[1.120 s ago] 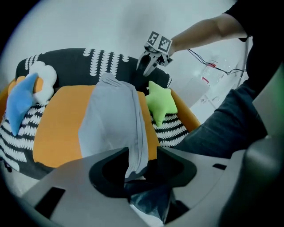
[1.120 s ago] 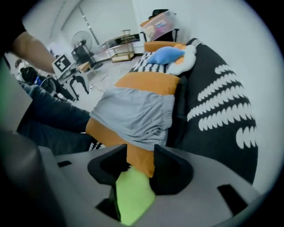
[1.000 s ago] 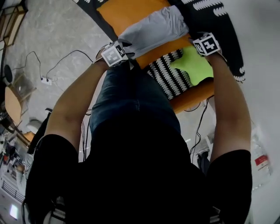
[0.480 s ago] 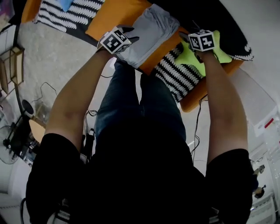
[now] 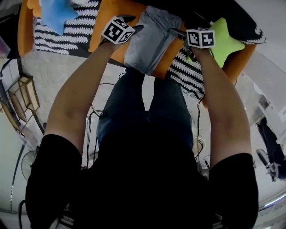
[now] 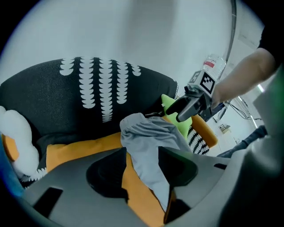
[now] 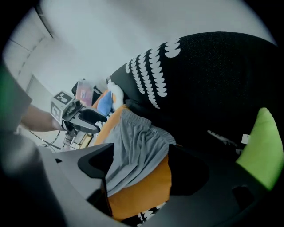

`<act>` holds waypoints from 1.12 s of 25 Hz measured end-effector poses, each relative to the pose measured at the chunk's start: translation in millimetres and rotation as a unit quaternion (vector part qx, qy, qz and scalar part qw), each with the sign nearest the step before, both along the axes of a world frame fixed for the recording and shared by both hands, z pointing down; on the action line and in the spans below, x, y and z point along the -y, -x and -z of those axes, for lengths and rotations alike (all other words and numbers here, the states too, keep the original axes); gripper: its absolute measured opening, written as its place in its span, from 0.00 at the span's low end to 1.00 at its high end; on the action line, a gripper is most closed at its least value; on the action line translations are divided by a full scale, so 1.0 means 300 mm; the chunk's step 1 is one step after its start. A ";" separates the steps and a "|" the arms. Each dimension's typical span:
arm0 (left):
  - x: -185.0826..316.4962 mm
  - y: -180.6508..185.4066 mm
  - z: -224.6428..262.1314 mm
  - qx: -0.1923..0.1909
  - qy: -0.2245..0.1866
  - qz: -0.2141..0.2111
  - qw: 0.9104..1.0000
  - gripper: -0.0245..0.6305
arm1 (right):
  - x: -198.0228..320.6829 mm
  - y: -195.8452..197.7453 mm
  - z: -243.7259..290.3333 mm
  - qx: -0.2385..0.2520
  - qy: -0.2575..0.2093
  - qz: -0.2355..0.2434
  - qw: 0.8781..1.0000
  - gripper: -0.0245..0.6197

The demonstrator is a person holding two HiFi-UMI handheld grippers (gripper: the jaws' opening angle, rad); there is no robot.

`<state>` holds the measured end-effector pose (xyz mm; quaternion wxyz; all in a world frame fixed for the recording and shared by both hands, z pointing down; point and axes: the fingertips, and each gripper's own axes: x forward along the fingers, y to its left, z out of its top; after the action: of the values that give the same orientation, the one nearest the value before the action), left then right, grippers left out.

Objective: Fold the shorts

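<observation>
The grey shorts (image 5: 151, 38) lie crumpled on the orange seat cushion (image 5: 103, 18), waistband toward the black backrest. My left gripper (image 5: 133, 23) is at their left edge and my right gripper (image 5: 178, 32) at their right edge. In the left gripper view the left gripper (image 6: 142, 155) stands open over the shorts (image 6: 148, 137); its jaws have just been opening a little, and the cloth shows in the gap untouched by the pads. The right gripper (image 7: 140, 155) has just been opening wide; the shorts (image 7: 133, 148) lie loose below it.
A green star cushion (image 5: 225, 38) lies right of the shorts and a blue one (image 5: 56, 13) at far left. Black-and-white patterned cloth (image 5: 187, 76) covers the seat's front. A black backrest cushion (image 7: 213, 84) stands behind. Cables (image 5: 96, 116) trail over the floor by the person's legs.
The left gripper has travelled along the shorts' near edge to their left side. The right gripper has rolled and left the green cushion for the shorts' right edge. The shorts look more bunched.
</observation>
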<state>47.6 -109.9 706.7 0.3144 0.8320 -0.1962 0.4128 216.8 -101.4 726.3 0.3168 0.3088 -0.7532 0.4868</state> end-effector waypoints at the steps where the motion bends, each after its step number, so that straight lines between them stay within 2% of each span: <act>1: 0.017 -0.004 -0.010 -0.002 0.003 0.000 1.000 0.40 | -0.003 0.002 -0.016 -0.009 -0.001 -0.007 1.000 0.65; 5: 0.062 -0.033 -0.056 -0.017 0.031 0.006 0.999 0.43 | -0.018 -0.012 -0.075 -0.043 0.005 -0.048 0.998 0.65; 8: 0.092 -0.028 -0.105 -0.018 0.049 0.019 0.998 0.44 | -0.027 0.003 -0.107 -0.047 0.022 -0.085 0.995 0.65; 11: 0.126 -0.038 -0.157 -0.020 0.066 0.030 0.997 0.44 | -0.026 0.015 -0.136 -0.052 0.032 -0.099 0.993 0.64; 16: 0.144 -0.073 -0.233 -0.015 0.100 0.033 0.994 0.45 | -0.011 -0.008 -0.175 -0.045 0.027 -0.123 0.991 0.55; 18: 0.152 -0.080 -0.250 -0.021 0.116 0.054 0.992 0.45 | -0.009 -0.017 -0.187 -0.036 0.031 -0.136 0.990 0.53; 20: 0.171 -0.078 -0.250 -0.029 0.122 0.079 0.989 0.45 | 0.001 -0.028 -0.194 -0.024 0.037 -0.147 0.988 0.47; 23: 0.191 -0.095 -0.229 -0.044 0.112 0.082 0.989 0.36 | 0.006 -0.038 -0.199 -0.017 0.037 -0.140 0.989 0.40; 26: 0.180 -0.152 -0.216 -0.058 0.116 0.048 0.990 0.26 | 0.011 -0.040 -0.200 -0.017 0.027 -0.124 0.992 0.32; 28: 0.171 -0.188 -0.218 -0.054 0.120 0.027 0.991 0.19 | 0.019 -0.047 -0.194 -0.017 0.021 -0.120 0.992 0.23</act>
<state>104.0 -161.1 772.0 0.4331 0.8037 -0.1508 0.3792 230.7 -107.1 784.5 0.2755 0.3985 -0.6946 0.5318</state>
